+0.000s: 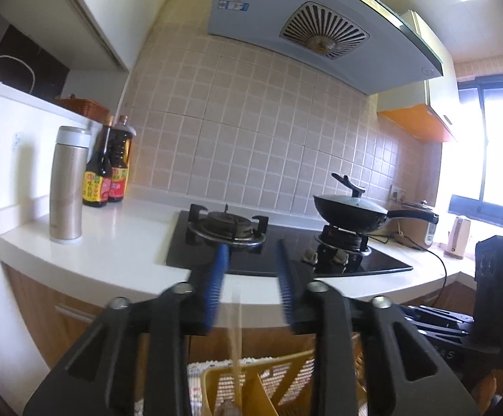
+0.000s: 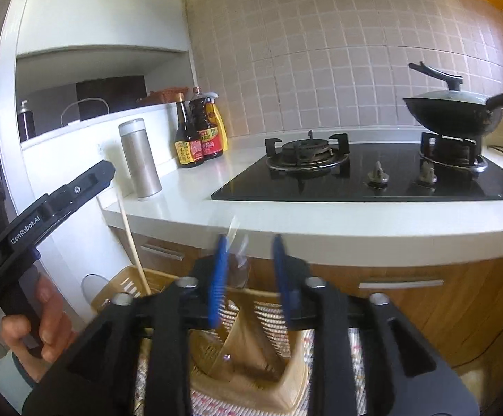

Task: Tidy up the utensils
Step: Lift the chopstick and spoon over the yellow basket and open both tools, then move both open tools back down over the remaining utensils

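Now both jaws stand apart: left hand-held gripper (image 1: 249, 279) over a chopstick (image 1: 236, 332), right hand-held gripper (image 2: 248, 270) above the yellow basket (image 2: 251, 357), grasping nothing.

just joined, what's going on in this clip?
A person holds a gripper in each hand over a yellow utensil basket in front of the kitchen counter. The left gripper has its jaws apart around a blurred chopstick above the basket. The right gripper is also open, with a clear-handled utensil between its jaws.

Flask (image 2: 139, 159) left of bottles (image 2: 199, 135); wok (image 2: 452, 112) on right burner; basket (image 2: 248, 329) below counter (image 2: 321, 222).
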Tool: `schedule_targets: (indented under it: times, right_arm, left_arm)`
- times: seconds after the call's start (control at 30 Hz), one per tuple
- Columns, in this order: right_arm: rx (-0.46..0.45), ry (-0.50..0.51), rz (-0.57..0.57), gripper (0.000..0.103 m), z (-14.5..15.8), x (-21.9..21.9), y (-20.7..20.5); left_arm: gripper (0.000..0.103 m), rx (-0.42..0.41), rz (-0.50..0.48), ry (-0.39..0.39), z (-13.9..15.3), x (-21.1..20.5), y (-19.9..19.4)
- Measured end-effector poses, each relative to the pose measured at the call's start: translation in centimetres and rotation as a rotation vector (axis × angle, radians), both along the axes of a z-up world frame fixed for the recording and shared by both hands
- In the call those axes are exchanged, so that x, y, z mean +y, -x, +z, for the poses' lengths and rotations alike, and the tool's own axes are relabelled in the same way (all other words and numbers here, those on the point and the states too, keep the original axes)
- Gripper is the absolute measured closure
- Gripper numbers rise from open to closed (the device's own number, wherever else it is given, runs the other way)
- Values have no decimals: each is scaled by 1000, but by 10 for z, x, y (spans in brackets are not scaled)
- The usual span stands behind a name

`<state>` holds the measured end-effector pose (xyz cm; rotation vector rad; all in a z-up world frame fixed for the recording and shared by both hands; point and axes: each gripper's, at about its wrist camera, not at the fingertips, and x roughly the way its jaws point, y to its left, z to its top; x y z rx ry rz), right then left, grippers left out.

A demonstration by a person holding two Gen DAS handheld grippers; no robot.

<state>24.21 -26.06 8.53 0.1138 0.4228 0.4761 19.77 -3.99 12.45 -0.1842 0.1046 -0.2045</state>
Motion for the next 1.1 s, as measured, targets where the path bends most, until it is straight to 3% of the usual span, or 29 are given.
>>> schedule_targets:
  times: [0.17,0.5,0.73,0.9,1.0,1.1]
  right_arm:
    - [23,-39,-4,63,6,-16,29]
    - [93,-28,-41,63,29,-34,88]
    - [220,53,-66,63,14,-31,118]
    - [388,132,-95,63,-13,-24,126]
    - [520,173,-109,63,-35,-22,126]
    - [651,205,-107,63,-60,-19,124]
  left_arm:
    - [54,4,-18,11,8,8,26]
    - [52,12,-69,28,31,20,88]
    - [49,44,-89,-7,32,22,122]
    - [48,178,-118,-25,10,27,125]
    - [49,319,-134,-49,-16,29,116]
    - [54,512,-144,-87,-53,33,100]
